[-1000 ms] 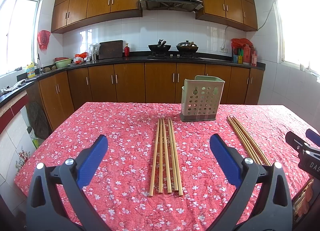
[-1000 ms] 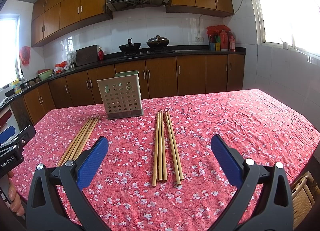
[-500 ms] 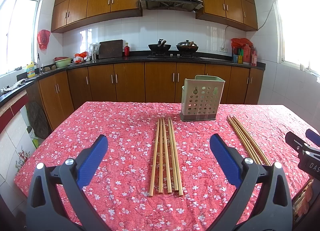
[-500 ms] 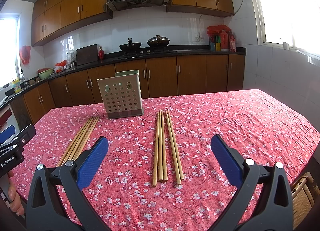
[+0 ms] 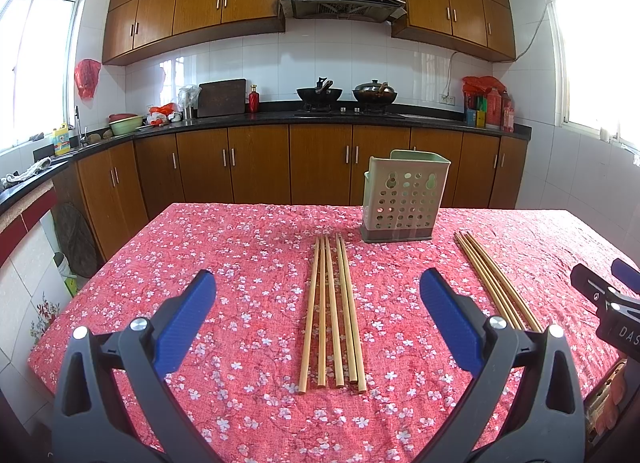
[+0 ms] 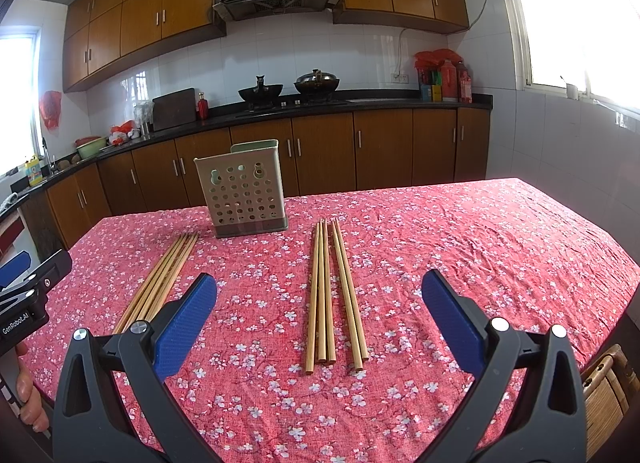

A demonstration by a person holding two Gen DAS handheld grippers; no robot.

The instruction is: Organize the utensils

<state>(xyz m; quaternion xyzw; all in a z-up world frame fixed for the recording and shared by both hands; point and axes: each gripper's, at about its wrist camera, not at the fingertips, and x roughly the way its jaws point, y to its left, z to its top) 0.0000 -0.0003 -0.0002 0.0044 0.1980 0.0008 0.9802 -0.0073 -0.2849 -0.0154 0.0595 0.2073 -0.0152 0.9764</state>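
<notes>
- While it runs out of frame at the near edge, the table (image 5: pixel 224 231) shows a crinkled red cloth printed with small white blossoms.
- Toward the far side of that table stands one utensil holder (image 5: pixel 404 199), a pale green plastic box with round holes in its front wall and a dark base; its inside is hidden.
- Left gripper (image 5: pixel 318 305): two black arms with ribbed blue pads, spread wide apart, empty, above the table's near part.
- Right gripper (image 6: pixel 319 307): same build, also wide apart and empty.
- Five bamboo chopsticks (image 5: pixel 332 311) lie side by side left of the holder, nearer the camera.
- A second bundle of chopsticks (image 5: pixel 492 279) lies right of the holder; its near ends are covered, so the count is unclear.
</notes>
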